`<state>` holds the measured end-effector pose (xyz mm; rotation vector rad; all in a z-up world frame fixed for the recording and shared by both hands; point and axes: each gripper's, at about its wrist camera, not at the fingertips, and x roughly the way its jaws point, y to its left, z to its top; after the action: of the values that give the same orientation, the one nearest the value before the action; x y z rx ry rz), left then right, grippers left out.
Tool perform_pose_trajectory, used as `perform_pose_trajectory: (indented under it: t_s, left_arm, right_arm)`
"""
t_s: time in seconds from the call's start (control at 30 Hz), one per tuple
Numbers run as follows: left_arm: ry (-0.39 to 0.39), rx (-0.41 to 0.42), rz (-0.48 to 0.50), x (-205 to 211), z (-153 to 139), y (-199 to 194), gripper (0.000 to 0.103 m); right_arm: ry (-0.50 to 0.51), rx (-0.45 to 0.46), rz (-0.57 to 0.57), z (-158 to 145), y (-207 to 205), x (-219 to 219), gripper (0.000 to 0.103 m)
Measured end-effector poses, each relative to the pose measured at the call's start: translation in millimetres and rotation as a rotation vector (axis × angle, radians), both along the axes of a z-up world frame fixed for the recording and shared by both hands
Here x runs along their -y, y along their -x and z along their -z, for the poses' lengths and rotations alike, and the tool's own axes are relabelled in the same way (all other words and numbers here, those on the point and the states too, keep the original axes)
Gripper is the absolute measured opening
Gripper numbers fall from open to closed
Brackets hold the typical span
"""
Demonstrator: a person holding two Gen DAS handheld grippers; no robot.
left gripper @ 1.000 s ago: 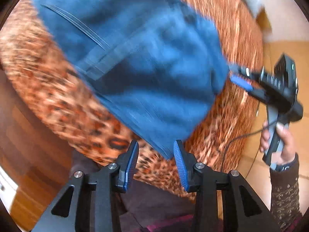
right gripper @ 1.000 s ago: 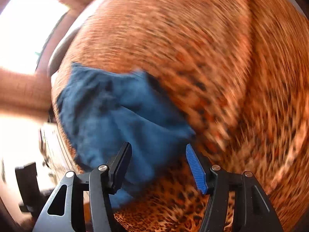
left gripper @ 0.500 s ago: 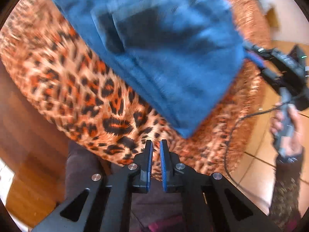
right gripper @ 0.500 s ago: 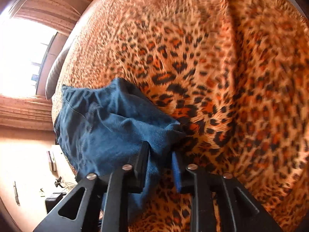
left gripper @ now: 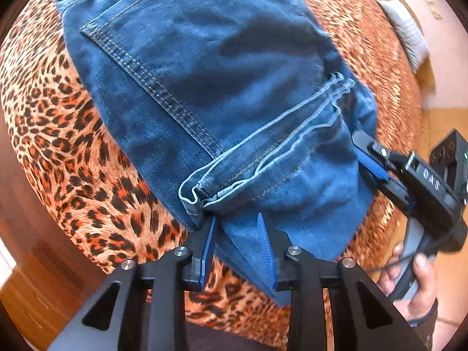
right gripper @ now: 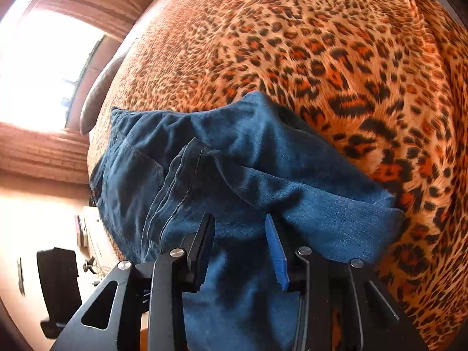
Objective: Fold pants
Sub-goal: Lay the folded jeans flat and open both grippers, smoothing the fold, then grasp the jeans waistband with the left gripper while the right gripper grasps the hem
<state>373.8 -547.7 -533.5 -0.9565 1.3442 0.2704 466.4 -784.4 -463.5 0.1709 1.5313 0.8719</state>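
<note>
The left gripper [left gripper: 235,234] has two black fingers with ribbed blue pads, and its jaws are opening; a corner of the folded denim lies between them, but the pads stand a little off the cloth and do not press it. Just above this gripper the hem [left gripper: 204,196] of a leg is bunched into soft pale-edged ripples, where several layers of fabric meet. The right gripper [right gripper: 241,234] has the same shape, black frame with a blue ribbed pad on one side, and its jaws are opening too; the cloth passes between and under them, with a gap on both sides, so it is released and not clenched. In the left wrist view this right gripper shows at the far edge of the bundle, its tips against the denim, and a hand [left gripper: 415,286] with a patterned sleeve holds its grey handle. The pants [left gripper: 204,87] are blue jeans of thick, slightly fuzzy denim, folded into a compact, rounded bundle, with a back pocket [left gripper: 163,58] outlined in double stitching on top. They lie on the bed, near its edge, on a bedspread [right gripper: 336,58] of leopard print, orange with black spots, which looks smooth and short-haired. Beyond the bedspread I see a grey pillow [right gripper: 99,96] near a very bright window, a wooden surface [left gripper: 29,263] below the bed edge, and a white fringed cloth [left gripper: 406,35] at the far side.
</note>
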Motion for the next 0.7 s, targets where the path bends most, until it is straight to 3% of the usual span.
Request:
perform_pose_trajectory:
  t_s: [0.17, 0.23, 0.33, 0.5, 0.7]
  left_arm:
    - [-0.027, 0.087, 0.059, -28, -40, 11, 0.036]
    - [-0.069, 0.104, 0.02, -56, -53, 18, 0.058]
    - [-0.098, 0.105, -0.108, -106, -66, 29, 0.065]
    - [0.066, 0.1, -0.347, -194, -49, 49, 0.066]
    - [0.179, 0.093, -0.472, -255, -35, 68, 0.067]
  right_arm:
    - [-0.001, 0.001, -0.012, -31, -8, -6, 0.052]
    - [-0.004, 0.019, -0.009, -49, -10, -17, 0.059]
    - [-0.016, 0.026, -0.011, -56, -20, -40, 0.06]
    - [-0.036, 0.042, -0.103, -70, -30, -120, 0.066]
    - [0.021, 0.059, -0.306, -75, -30, -238, 0.07]
